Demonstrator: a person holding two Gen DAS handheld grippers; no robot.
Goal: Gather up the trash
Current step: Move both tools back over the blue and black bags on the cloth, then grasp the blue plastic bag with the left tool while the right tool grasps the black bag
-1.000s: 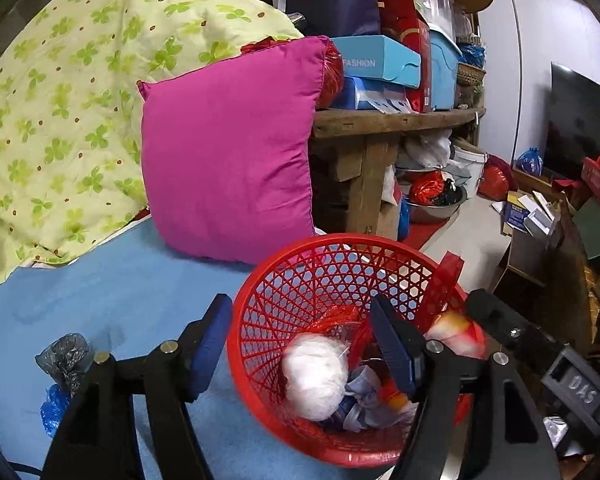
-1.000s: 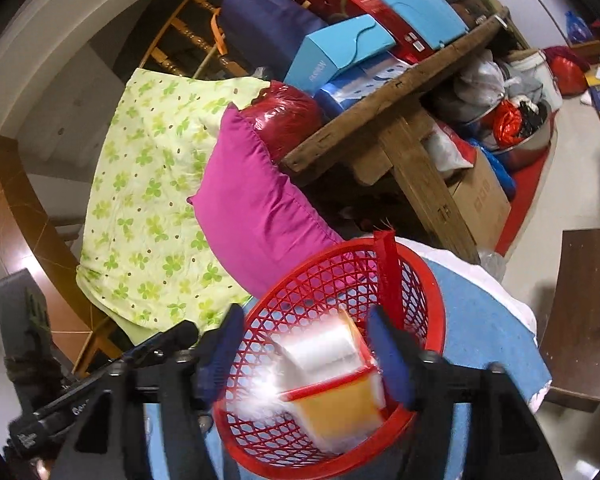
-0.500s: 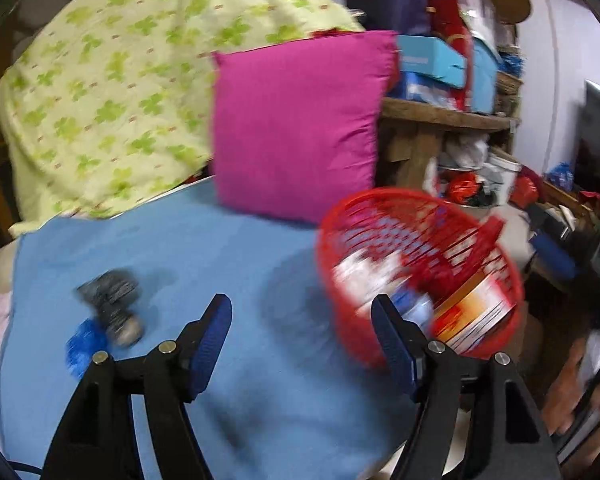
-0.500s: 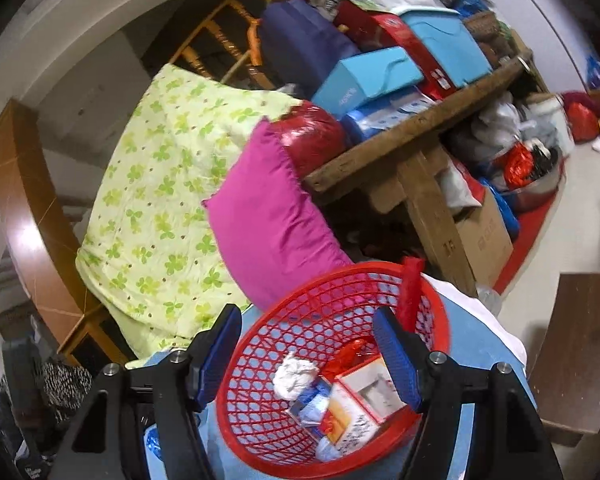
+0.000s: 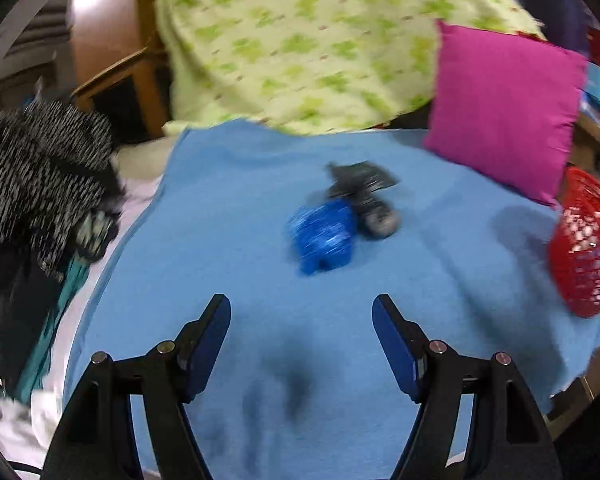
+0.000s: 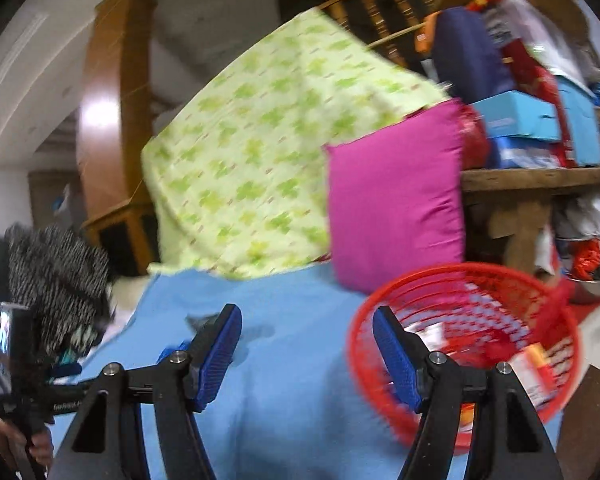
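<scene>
Left tongs (image 5: 301,312): yours gape wide, holding nothing.
Blue wrapper (image 5: 323,235): just ahead of them, touching dark bag (image 5: 366,196).
Right tongs (image 6: 307,322): spread, empty.
Red basket (image 6: 466,350): behind your right finger.

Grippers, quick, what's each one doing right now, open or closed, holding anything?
Left gripper: open, empty, above the blue blanket, short of the blue bag.
Right gripper: open, empty, beside the red basket.

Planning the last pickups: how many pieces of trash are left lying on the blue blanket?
2: a blue crumpled bag mid-blanket and a dark grey crumpled bag touching it on the pillow side, both ahead of the open left claw. Blur may hide smaller bits.
</scene>
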